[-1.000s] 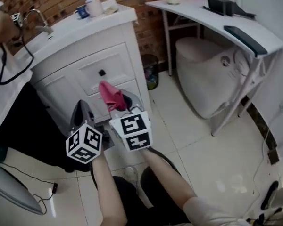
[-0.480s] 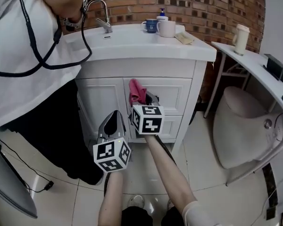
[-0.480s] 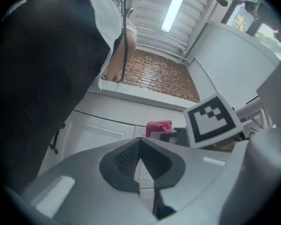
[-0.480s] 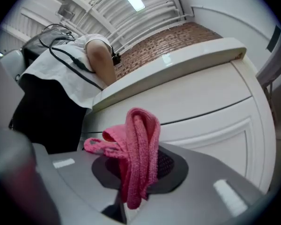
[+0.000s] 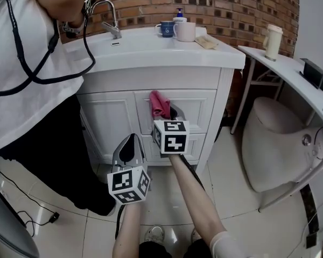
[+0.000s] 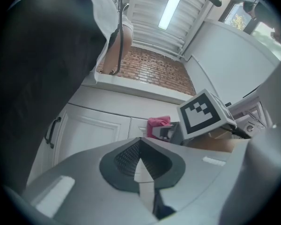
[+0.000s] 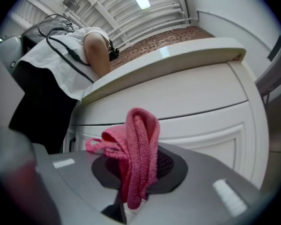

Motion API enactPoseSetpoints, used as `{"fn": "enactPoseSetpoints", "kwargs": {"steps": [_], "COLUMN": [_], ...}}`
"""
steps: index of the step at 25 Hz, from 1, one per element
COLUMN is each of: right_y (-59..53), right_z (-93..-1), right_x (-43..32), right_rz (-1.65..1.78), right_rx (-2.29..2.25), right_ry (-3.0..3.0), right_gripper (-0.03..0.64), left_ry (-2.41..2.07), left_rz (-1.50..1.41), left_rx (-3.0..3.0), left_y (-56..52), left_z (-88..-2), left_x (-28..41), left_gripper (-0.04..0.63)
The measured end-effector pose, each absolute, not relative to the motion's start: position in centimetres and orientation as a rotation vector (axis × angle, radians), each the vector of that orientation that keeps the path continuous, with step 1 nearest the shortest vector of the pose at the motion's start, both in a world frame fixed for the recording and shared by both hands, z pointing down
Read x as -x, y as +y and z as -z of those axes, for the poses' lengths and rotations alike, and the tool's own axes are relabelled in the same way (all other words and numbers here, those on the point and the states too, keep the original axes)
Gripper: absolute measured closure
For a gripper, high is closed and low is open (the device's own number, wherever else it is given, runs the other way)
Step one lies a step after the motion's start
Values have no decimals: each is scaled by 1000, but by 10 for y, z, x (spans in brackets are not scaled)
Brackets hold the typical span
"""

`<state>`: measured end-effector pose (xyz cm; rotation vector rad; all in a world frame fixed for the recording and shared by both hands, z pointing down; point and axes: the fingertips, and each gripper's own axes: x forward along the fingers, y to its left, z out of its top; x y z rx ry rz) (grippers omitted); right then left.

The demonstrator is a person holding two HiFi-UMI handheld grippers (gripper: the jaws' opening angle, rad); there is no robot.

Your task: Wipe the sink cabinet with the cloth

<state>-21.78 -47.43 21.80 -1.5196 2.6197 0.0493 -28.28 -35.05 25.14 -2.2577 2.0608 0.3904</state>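
As right gripper point(image 5: 169, 113) pinches it, pink cloth point(image 7: 140, 144) upright, sink cabinet point(image 7: 187, 97) near

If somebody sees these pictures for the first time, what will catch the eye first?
The bright pink cloth, pinched in the right tongs, stands out before the white sink cabinet. At the left, a person in a white shirt stands close beside it, while the left tongs hang shut and empty lower down.
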Motion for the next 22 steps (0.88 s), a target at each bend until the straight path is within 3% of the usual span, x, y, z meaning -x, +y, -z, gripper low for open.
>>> {"fn": "enactPoseSetpoints", "kwargs": {"steps": [9,14,17,22], "right_y": [-490,-489,-466,-439], "right_z": [-229,-245,-236,-236], "right_x": [30,-10,28,211], "right_rz": [-36,26,14,-58], "right_rx": [1848,1946,1806,1370], "right_ry": [2366,2283,2321,2628], "right_gripper": [546,549,549,549], "left_ry": [2061,2081,2099,2229], "left_rz": [-350,-379,-348,-572], "left_rx": [2293,2298,2294,2162], "left_y": [-352,-353,-355,-342], "left_z": [-271,-279,-288,-309], "left_x": [269,266,267,297], "left_gripper": [580,580,580,580]}}
